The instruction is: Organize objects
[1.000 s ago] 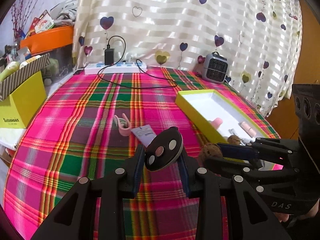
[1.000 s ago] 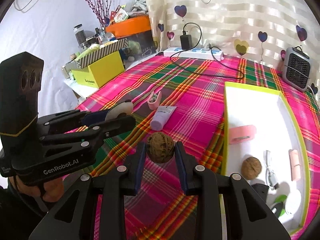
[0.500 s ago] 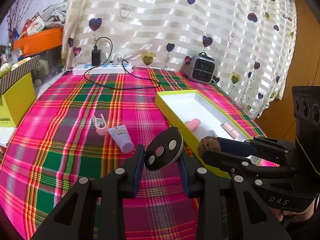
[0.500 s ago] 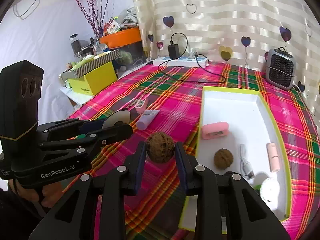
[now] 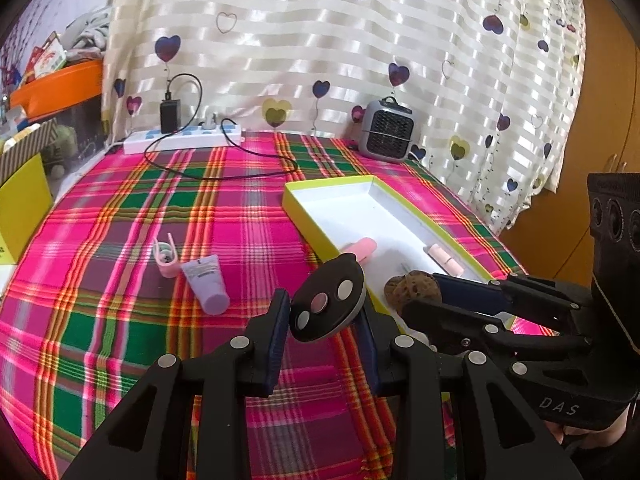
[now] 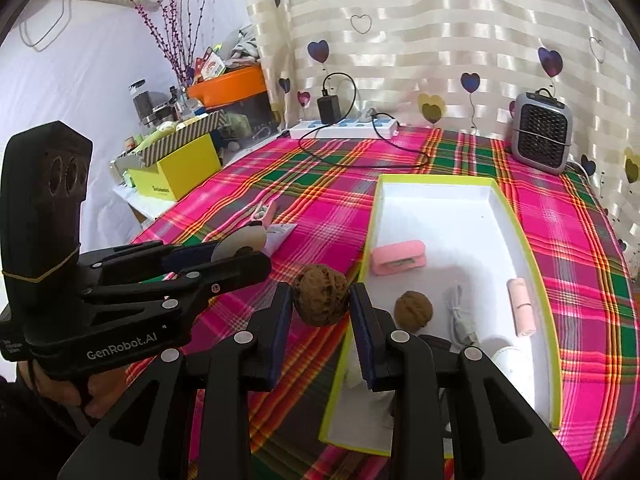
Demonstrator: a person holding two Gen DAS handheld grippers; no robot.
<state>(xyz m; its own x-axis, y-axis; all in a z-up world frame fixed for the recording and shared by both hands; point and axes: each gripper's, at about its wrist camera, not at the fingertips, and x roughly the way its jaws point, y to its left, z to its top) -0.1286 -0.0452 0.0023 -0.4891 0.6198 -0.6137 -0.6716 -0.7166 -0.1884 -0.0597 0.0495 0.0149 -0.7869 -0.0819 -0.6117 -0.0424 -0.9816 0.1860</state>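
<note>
Left wrist view: swung closer to the yellow-rimmed tray than a second ago, so delivery looks near; left gripper with jaws closed on a black disc, held above the plaid surface just short of the tray's near corner. Right wrist view: likewise carried from over the cloth to the tray's left rim; right gripper clamping a walnut, aloft beside the rim, a second walnut already lying inside.

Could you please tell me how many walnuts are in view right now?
2: one walnut gripped in the right gripper, one loose walnut inside the tray. Others may be hidden.
</note>
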